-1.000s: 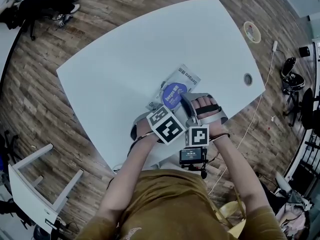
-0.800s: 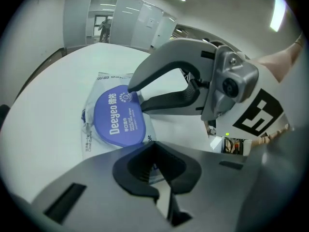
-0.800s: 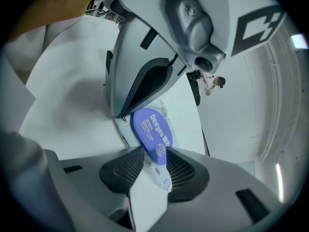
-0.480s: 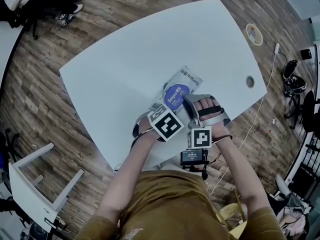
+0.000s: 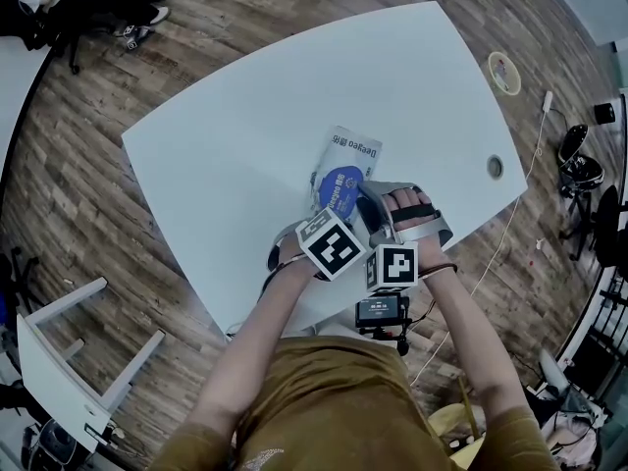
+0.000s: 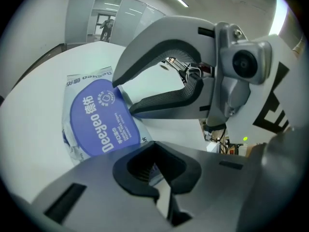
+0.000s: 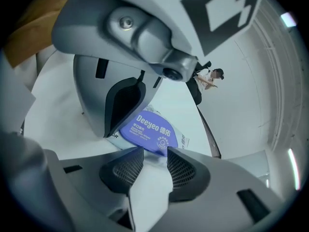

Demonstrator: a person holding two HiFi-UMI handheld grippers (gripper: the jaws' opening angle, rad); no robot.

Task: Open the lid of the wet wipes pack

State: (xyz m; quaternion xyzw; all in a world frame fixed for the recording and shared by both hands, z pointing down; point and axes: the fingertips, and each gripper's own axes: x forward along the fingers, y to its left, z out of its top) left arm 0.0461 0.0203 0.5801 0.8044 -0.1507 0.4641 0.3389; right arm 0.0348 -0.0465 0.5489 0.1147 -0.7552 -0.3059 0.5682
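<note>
Blue lid (image 5: 341,186) lies flat and shut on the pack (image 5: 353,150), by the table's (image 5: 245,116) near edge; left gripper (image 6: 159,167) pinches the pack's near end; right gripper (image 7: 153,154), jaws spread, sits at the lid's rim; the lifting is all left to do.

Grey left gripper (image 6: 154,166), mustard-brown shirt (image 5: 324,400)

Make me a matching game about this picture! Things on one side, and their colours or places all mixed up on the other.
Things:
1. lid
2. table
3. floor
4. wet wipes pack

Colours or places:
a. brown wooden boards
b. lying on the table
c. blue
d. white, with the pack on it

Pairs: 1-c, 2-d, 3-a, 4-b.
</note>
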